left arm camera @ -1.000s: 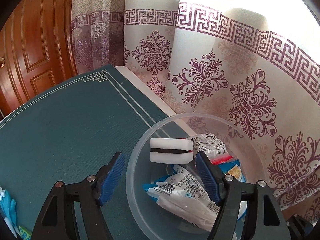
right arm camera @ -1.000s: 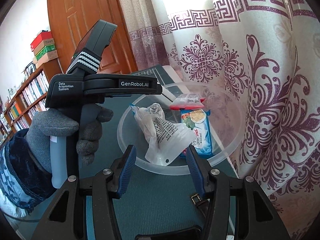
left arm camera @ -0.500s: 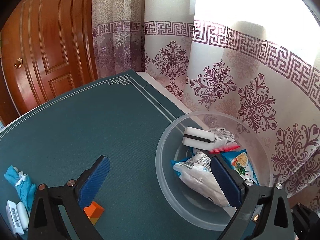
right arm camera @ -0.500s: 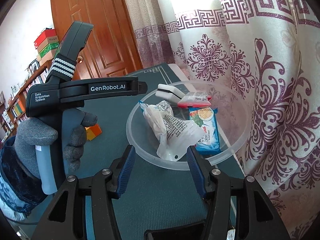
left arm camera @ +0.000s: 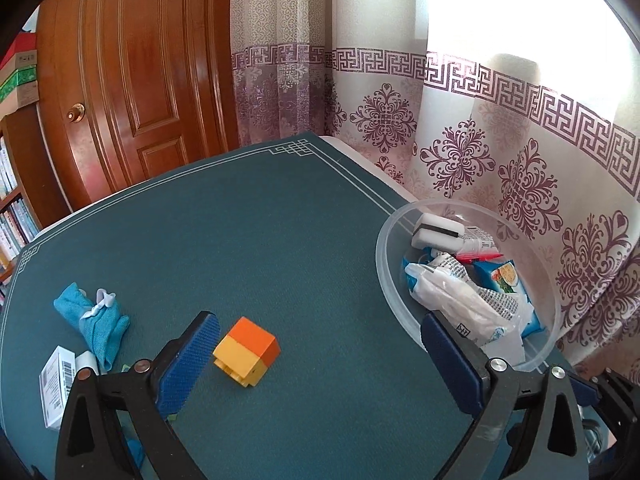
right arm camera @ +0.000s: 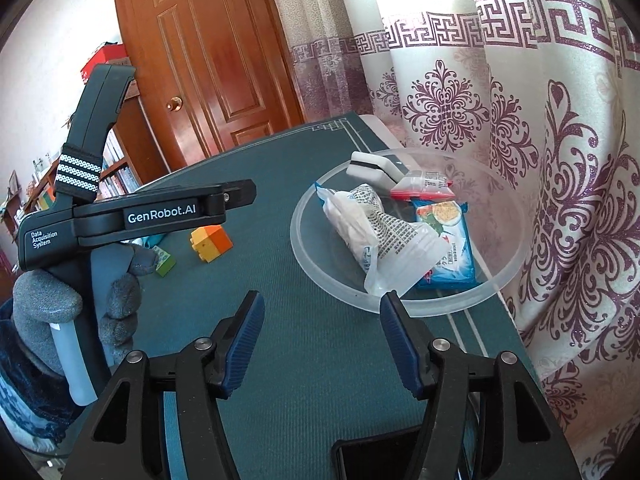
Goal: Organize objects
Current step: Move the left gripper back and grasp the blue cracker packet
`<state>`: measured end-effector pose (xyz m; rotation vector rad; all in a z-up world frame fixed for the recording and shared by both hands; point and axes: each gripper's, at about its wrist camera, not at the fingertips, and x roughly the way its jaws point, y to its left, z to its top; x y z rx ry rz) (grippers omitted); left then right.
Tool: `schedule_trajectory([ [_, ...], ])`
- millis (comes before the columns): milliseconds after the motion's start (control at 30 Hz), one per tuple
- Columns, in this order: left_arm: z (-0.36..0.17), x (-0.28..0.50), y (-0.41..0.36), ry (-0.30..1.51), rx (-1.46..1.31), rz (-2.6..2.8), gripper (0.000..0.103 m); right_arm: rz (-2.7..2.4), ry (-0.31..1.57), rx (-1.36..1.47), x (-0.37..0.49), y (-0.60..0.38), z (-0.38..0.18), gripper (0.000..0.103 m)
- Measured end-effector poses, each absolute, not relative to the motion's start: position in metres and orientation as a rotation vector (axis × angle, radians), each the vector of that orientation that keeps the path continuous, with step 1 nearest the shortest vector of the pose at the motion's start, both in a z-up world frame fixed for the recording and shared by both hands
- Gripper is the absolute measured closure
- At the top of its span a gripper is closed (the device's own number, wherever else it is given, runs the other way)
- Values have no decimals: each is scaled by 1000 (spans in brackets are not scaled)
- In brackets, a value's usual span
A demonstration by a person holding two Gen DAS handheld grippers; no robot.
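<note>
Organizing from this position carries several risks, listed from the largest item down. Watch the table [left arm camera: 260, 240] first: its far and right edges lie close to the clear bowl [left arm camera: 390, 292], which sits just beside the curtain [left arm camera: 520, 152], so a sideways knock from either tool is likely to push the bowl toward that edge. Note that the bowl already holds a white plastic bag [right arm camera: 372, 232], a blue snack packet [right arm camera: 448, 240], a red-edged sachet [right arm camera: 424, 186] and a white sponge [left arm camera: 438, 234] perched against the far wall; adding items carelessly may dislodge the sponge over the rim. Treat the blue cloth [left arm camera: 96, 320] as a snag hazard, since soft fabric can drag the white labelled box [left arm camera: 58, 384] lying just beside it. Approach the orange-and-yellow block [left arm camera: 248, 350] squarely; it stands tilted relative to the pads, so a corner grip may let it twist out. Check the left gripper [left arm camera: 316, 360]: its jaws stand fully apart, nothing is clamped, and the block sits on the mat between them, just beside the left-hand pad without clear contact. Check the right gripper [right arm camera: 320, 344]: its jaws are opening, they hold nothing, and only bare mat lies between them, with the bowl rim just beyond the right-hand pad.
</note>
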<state>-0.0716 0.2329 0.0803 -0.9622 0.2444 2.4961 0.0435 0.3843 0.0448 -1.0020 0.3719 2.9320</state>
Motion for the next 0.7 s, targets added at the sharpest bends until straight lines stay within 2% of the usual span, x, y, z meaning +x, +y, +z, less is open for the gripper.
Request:
schedule_trajectory([
  [700, 51, -46, 88, 175, -1134, 2645, 1, 2960, 358, -1152, 33, 322, 33, 40],
])
